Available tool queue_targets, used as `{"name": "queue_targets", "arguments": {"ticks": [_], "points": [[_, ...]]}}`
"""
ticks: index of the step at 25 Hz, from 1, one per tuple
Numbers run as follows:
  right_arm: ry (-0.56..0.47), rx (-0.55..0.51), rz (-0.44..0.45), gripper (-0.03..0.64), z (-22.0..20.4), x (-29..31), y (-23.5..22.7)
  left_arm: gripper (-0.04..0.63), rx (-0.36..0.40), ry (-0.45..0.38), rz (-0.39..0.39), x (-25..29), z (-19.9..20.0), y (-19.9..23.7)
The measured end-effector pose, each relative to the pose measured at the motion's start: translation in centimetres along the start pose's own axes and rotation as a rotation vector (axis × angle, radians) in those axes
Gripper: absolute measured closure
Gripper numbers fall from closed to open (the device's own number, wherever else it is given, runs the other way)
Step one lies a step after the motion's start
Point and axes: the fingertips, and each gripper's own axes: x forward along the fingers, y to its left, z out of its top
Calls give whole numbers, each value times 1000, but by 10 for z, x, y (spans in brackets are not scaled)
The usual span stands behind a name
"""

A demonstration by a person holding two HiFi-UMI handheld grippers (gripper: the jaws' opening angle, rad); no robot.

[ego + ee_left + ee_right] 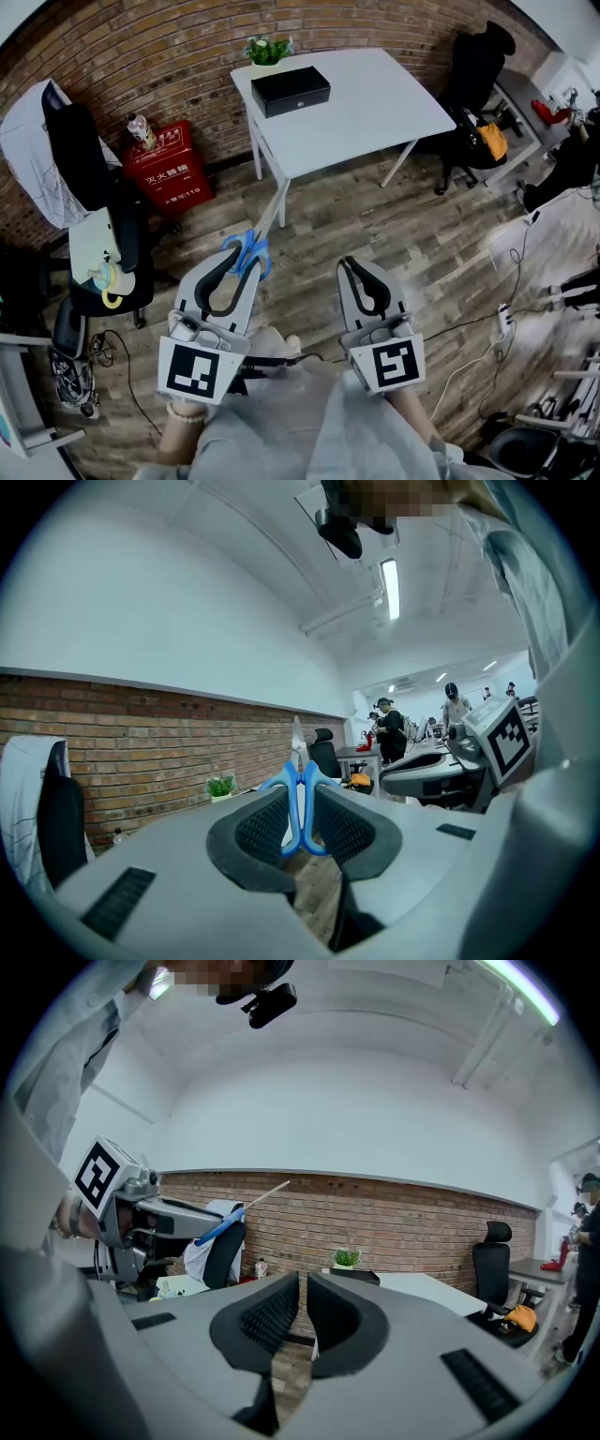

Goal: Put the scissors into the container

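The left gripper [242, 265] is clamping the blue-handled scissors [298, 799] by the handles, with the blades pointing out ahead toward the white table [384, 108]. The right gripper [302, 1314] is carrying nothing, its pads drawn nearly together with only a slit between them. The black box [291, 89] is sitting on the table's far end, beside a small potted plant [267, 49] and well apart from both grippers.

The jaws of my left gripper [302, 808] cover the lower loops of the blue-handled steel scissors [298, 761] clamped between them. On the far white table [375, 103], the black rectangular container [291, 89] is too small to tell whether it is lidded. My grey sleeves [309, 436] run off the near edge.
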Motion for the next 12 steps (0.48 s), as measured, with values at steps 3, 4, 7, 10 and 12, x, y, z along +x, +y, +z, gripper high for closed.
{"name": "queue_targets", "arguments": {"ticks": [3, 4, 7, 10, 12], "points": [[17, -18, 13, 560, -3, -2, 0, 496, -2, 0, 5, 0, -2, -3], [14, -16, 14, 560, -2, -2, 0, 497, -5, 1, 7, 0, -2, -3], [16, -14, 14, 561, -4, -1, -1, 497, -7, 6, 8, 0, -3, -3], [17, -10, 8, 560, -7, -3, 0, 497, 0, 4, 8, 1, -4, -2], [30, -8, 4, 560, -11, -4, -3, 497, 7, 0, 6, 3, -4, -2]]}}
